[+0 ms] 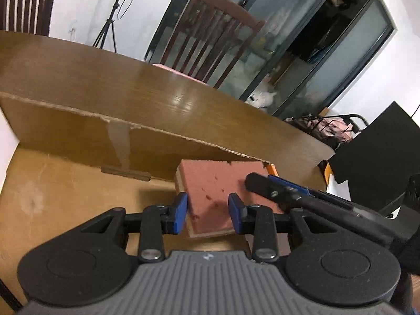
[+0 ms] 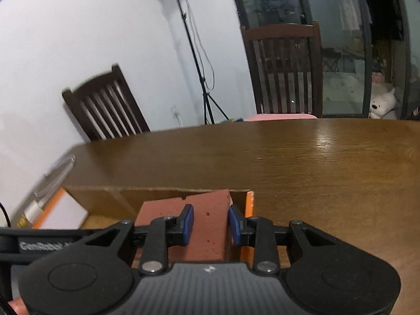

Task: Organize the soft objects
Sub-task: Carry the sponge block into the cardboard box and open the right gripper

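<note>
A flat pink-red sponge [image 1: 210, 183] with a tan edge hangs over the open cardboard box [image 1: 65, 183]. My left gripper [image 1: 208, 214] is shut on its near end, a blue pad pressed on each side. A finger of the right gripper [image 1: 262, 183] comes in from the right and lies on the sponge's far right part. In the right wrist view the sponge [image 2: 210, 210] fills the gap of my right gripper [image 2: 211, 224], which is shut on it. Its left part spreads beyond the left pad. The box wall [image 2: 157, 197] stands just behind it.
The box sits at the near edge of a brown wooden table [image 2: 315, 170]. Dark wooden chairs [image 2: 286, 71] [image 2: 105, 105] and a tripod [image 2: 204, 92] stand behind it. A white plush toy [image 2: 383, 105] lies by the glass door. A bag [image 1: 328, 128] and a black panel [image 1: 380, 144] are at the right.
</note>
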A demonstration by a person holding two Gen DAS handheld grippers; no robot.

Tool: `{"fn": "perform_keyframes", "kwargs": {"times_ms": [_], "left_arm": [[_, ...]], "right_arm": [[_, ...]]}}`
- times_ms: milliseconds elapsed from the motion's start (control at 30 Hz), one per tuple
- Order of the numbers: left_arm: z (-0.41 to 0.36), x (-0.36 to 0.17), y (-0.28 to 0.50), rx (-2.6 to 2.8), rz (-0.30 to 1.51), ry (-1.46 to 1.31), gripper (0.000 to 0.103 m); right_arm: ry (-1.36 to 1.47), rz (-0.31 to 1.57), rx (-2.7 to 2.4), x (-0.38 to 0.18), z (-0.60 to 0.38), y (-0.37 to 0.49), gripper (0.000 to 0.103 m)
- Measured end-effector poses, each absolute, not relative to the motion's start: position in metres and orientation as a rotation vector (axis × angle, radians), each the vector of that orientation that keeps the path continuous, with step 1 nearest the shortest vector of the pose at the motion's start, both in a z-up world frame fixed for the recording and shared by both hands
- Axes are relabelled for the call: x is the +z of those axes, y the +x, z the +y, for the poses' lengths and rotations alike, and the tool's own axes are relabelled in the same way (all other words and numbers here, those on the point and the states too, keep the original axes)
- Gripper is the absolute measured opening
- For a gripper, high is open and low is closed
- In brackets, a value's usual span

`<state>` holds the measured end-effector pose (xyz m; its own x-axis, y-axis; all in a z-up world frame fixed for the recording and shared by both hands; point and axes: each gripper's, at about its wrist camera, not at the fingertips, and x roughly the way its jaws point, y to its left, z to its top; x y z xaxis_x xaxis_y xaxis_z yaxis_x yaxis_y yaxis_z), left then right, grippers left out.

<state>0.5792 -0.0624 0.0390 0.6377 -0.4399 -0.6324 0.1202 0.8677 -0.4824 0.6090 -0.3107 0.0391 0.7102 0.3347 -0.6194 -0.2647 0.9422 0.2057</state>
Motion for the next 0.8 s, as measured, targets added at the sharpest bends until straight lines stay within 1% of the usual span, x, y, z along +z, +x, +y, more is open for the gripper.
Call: {"fn": "perform_keyframes", "kwargs": {"times_ms": [33, 133, 300, 400, 467, 533, 600, 633, 733, 800], "left_arm": [[-0.063, 0.040, 0.579, -0.331, 0.814, -0.416, 0.038], [-0.061, 0.046, 0.575, -0.292, 0.810, -0.413, 0.048], [-0.054, 0.068, 0.558, -0.300, 0.746, -0.383, 0.051], [-0.050, 0.092, 0.535, -0.296, 0.699, -0.344, 0.058], [-0.049, 0.109, 0.518, -0.292, 0.656, -0.304, 0.067], [-0.049, 0.127, 0.501, -0.274, 0.611, -0.239, 0.068], [-0.048, 0.141, 0.485, -0.250, 0.579, -0.192, 0.073], [-0.045, 0.149, 0.474, -0.242, 0.563, -0.174, 0.077], [-0.035, 0.166, 0.443, -0.240, 0.522, -0.136, 0.084], [-0.031, 0.174, 0.423, -0.247, 0.512, -0.113, 0.086]], "right_arm": [[0.065, 0.694, 0.325, 0.039, -0.305, 0.607, 0.036], [0.026, 0.666, 0.310, 0.039, -0.298, 0.604, 0.037], [0.024, 0.620, 0.305, 0.051, -0.302, 0.581, 0.039], [0.023, 0.581, 0.310, 0.071, -0.309, 0.563, 0.042], [0.016, 0.551, 0.315, 0.086, -0.313, 0.550, 0.047], [0.015, 0.524, 0.317, 0.102, -0.318, 0.535, 0.050], [0.015, 0.493, 0.317, 0.118, -0.324, 0.517, 0.053], [0.019, 0.475, 0.318, 0.125, -0.327, 0.506, 0.056], [0.011, 0.421, 0.314, 0.143, -0.335, 0.476, 0.067], [-0.003, 0.387, 0.297, 0.153, -0.338, 0.457, 0.072]]}}
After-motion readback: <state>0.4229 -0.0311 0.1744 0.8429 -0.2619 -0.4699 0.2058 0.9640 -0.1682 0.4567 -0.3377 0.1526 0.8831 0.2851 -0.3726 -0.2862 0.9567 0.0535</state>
